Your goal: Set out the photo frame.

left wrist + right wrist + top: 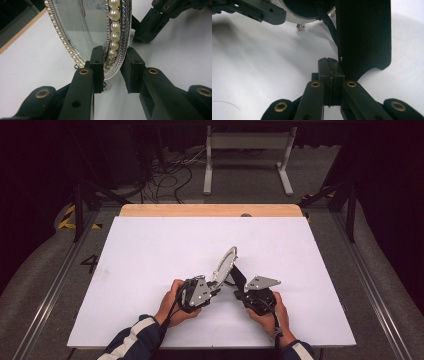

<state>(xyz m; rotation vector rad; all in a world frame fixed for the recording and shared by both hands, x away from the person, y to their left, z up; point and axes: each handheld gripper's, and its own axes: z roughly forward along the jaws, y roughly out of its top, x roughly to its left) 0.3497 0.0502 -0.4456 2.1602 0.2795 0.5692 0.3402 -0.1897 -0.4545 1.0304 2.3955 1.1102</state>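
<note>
My left gripper (113, 72) sits near the middle of the table's near edge, its fingers (97, 62) set on either side of the lower rim of the oval frame (100, 32). In the left gripper view, the left pad lies against the glass face, while the right pad stands just beside the braided silver edge; I cannot tell whether that pad touches. The jaws are only partly closed around the rim and do not clamp it flat. My right gripper (330, 72) sits just to the right of the left one, also near the table's near edge, with its two pads pressed together. In the right gripper view the pressed pads stand against the lower edge of the black stand flap (364, 35) at the back of the frame; whether anything lies between the pads cannot be told. The frame stands upright and tilted between the two grippers, a little toward the near edge from the table's centre, with one small silver ball foot (300, 26) on the white table surface (150, 250). A row of pearls (113, 30) runs along the frame's border, inside the braided band. In the high view, the frame (225, 262) leans up and away from my hands. Beyond the white surface, a strip of bare wood (210, 210) shows along the table's far edge.
</note>
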